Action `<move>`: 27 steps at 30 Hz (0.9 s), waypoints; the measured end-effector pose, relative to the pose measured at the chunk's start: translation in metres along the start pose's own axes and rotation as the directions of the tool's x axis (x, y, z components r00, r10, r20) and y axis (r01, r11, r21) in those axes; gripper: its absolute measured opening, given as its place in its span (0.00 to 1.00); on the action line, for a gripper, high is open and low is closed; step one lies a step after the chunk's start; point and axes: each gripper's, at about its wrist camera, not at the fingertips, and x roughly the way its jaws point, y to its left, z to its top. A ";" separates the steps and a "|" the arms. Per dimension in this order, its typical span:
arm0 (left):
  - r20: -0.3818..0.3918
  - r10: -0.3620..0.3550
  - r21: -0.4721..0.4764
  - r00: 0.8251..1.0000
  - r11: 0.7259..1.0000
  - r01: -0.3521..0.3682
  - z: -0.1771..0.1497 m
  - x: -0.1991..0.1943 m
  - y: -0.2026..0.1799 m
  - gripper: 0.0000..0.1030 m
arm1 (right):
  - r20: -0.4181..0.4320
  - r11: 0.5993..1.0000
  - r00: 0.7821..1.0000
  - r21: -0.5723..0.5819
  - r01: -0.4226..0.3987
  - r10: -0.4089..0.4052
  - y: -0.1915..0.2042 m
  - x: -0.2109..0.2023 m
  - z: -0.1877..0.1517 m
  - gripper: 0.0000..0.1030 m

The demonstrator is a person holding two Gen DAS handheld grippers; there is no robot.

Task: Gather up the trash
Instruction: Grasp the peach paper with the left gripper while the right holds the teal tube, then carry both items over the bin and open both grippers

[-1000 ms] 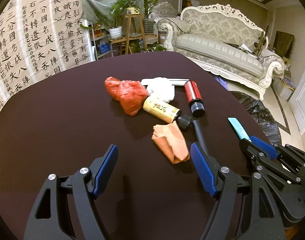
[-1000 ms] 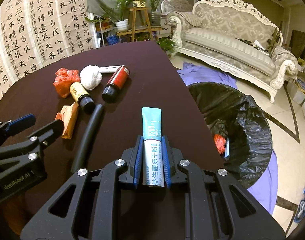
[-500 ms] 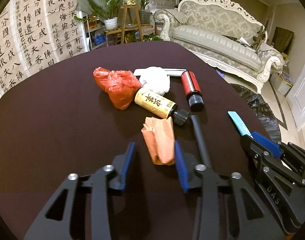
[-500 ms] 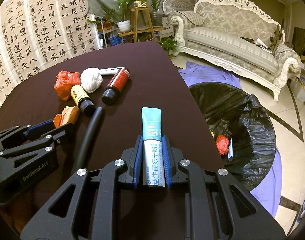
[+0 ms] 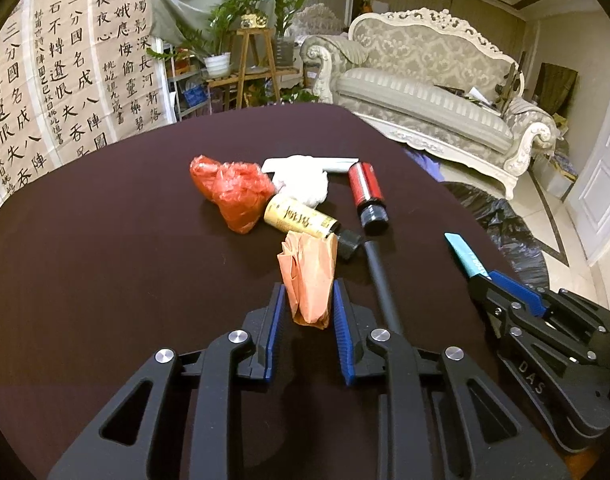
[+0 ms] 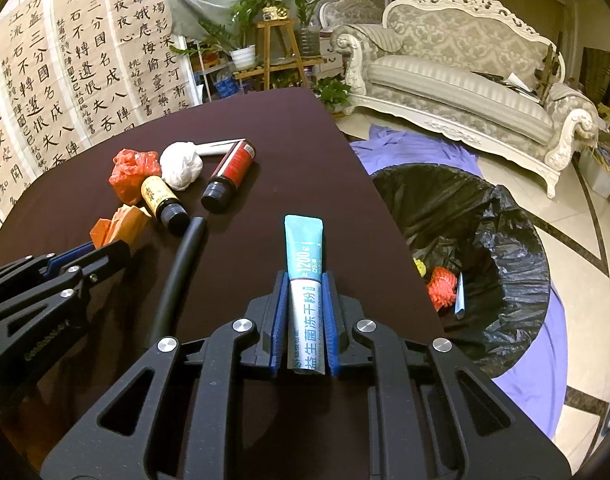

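Note:
My left gripper point(image 5: 307, 288) is shut on a crumpled orange paper wrapper point(image 5: 309, 276) on the dark table; the wrapper also shows in the right wrist view point(image 6: 119, 226). My right gripper point(image 6: 304, 280) is shut on a teal and white sachet point(image 6: 305, 276) and holds it over the table near its right edge. The sachet tip shows in the left wrist view point(image 5: 465, 254). Beyond lie a red plastic bag point(image 5: 233, 192), a white wad point(image 5: 303, 182), a yellow-label bottle point(image 5: 305, 220), a red-label bottle point(image 5: 367, 194) and a black tube point(image 5: 381, 280).
A bin lined with a black bag point(image 6: 485, 248) stands on the floor right of the table point(image 6: 289, 148), with red trash point(image 6: 441, 286) inside. A purple cloth point(image 6: 417, 148) lies under it. A sofa point(image 6: 465, 80) and a plant stand point(image 6: 277, 44) are behind.
My left gripper moved forward to the orange wrapper and closed from wide open onto it. My right gripper kept the sachet and barely moved.

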 end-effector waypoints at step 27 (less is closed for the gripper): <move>0.089 -0.124 0.183 0.988 0.977 0.106 0.059 0.039 -0.123 0.24 | 0.080 0.955 0.966 0.194 0.226 -0.245 -0.133 0.000 0.017 0.16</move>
